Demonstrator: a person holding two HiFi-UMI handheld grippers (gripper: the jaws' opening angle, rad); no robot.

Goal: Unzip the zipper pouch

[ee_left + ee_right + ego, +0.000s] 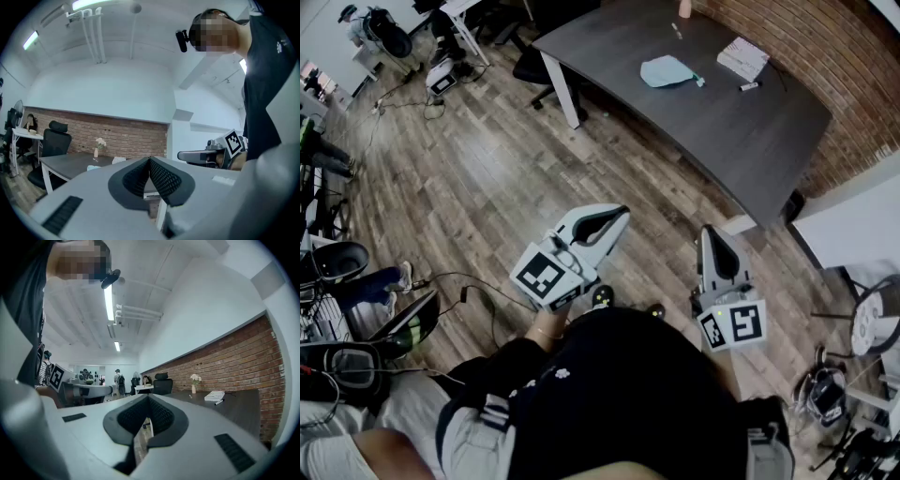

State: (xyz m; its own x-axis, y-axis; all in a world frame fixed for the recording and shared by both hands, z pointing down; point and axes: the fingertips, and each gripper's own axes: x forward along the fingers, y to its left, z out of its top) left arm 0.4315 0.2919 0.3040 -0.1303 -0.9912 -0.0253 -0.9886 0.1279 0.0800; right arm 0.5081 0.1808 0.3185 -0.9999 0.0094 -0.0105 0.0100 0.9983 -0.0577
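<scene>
Firstly, zipper pouch (666, 71): lay flat, light blue, on the dark table (741, 141), well apart from both grippers; appeared untouched, with the unzipping not yet begun.
Pouch, long axis: ran roughly across the head view, judged from its outline; a small teal tab showed at its right-hand end, likely the pull, too small to be sure.
Left gripper (619, 216): jaws pressed together, nothing between them; held level over the wooden floor (487, 169), aimed up and to the right in the head view, towards the table.
Right gripper (710, 232): jaws pressed together, nothing pinched; held level, aimed straight up the head view, with the table edge ahead of it.
Bearing of pouch from jaws: ahead of both and between their two lines; neither hand plainly nearer. A walk forward to the table seemed called for before any grasp.
Book (742, 58): on the table, near the pouch, on its right-hand side.
Marker pen (749, 86): just beside the book.
Vase (193, 383): small, with pale flowers, at the table's far end by the brick wall (243, 362).
Writing: none legible. Black-and-white square patterns on the cubes (546, 275) carried no letters; the book cover and the small white print on the person's dark top were too small to read.
</scene>
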